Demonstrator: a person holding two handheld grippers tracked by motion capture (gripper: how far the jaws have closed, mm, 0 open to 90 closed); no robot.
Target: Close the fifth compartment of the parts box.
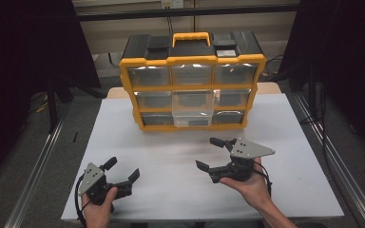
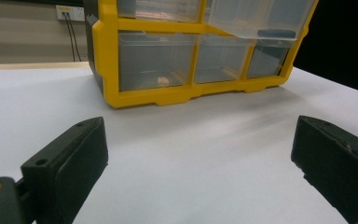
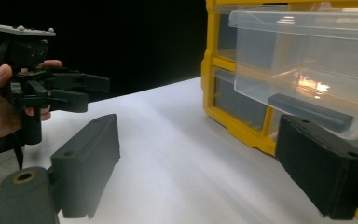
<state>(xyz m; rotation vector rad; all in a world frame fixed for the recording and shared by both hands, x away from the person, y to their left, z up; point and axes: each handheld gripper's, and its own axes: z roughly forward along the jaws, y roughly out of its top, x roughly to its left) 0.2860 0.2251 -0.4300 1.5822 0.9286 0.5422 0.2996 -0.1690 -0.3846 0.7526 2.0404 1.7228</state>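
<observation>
A yellow and black drawer cabinet [image 1: 192, 59] stands at the back of the white table [image 1: 171, 194]. Its clear middle drawer [image 1: 192, 108] is pulled out toward me, and a dark flat piece [image 3: 310, 112] lies inside it. My left gripper [image 1: 122, 168] rests near the front left of the table, open, with nothing between its jaws. My right gripper [image 1: 208, 153] hovers right of centre, open and empty, its jaws turned toward the left. In the right gripper view the drawer [image 3: 303, 60] hangs just above the right jaw, and the left gripper [image 3: 93, 93] shows farther off.
The cabinet [image 2: 144, 98] has rows of clear drawers, and a small pale item [image 2: 162, 81] lies in a bottom one. Dark curtains hang on both sides. Metal rails [image 1: 33, 175] run along the floor beside the table. Bare white tabletop lies between the grippers and the cabinet.
</observation>
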